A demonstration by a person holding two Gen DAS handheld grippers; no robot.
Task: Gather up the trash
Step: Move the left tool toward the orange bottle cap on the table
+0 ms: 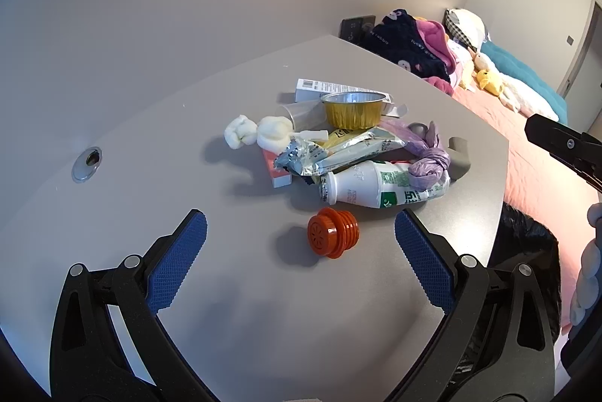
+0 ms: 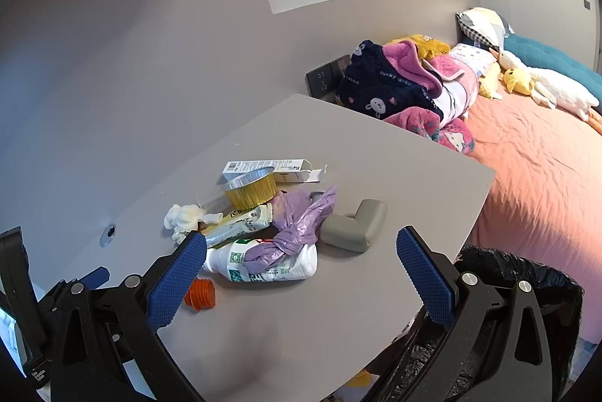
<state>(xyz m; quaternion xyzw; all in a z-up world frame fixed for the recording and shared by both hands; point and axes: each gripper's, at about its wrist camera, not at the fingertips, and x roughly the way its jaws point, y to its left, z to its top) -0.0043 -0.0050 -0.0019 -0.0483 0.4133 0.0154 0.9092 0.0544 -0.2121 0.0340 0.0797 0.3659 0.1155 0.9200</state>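
Left tool: yours is spread wide and holds nothing; it hovers over the worktop with the orange stopper lying between its blue pads.
Right tool: also spread wide and empty, above the near edge of the worktop, with the bin bag just beside its right finger.
Where the trash is: one loose heap in the middle of the worktop, the orange stopper a little apart on the near side.
Orange stopper: light, stiff, ribbed plastic, lying on its side. It will likely roll, so close across the ribs rather than the smooth flange.
Bottle: on its side, uncapped, probably empty and light. Its label looks slick; take it at the narrow neck or squarely across the body.
Purple bag: soft, knotted, draped over the bottle. Pinch it at the knot.
Foil cup: upright, thin and easily crushed. Grip the rim gently.
Wrappers: crinkly, slippery film. Pinch a flat end.
Tissue wads: soft and almost weightless; any grip will do.
Grey corner piece: seems to be foam or rubber, though I can't be sure from here. Take it across one arm.
Bin bag: black, hanging at the worktop's near right edge.
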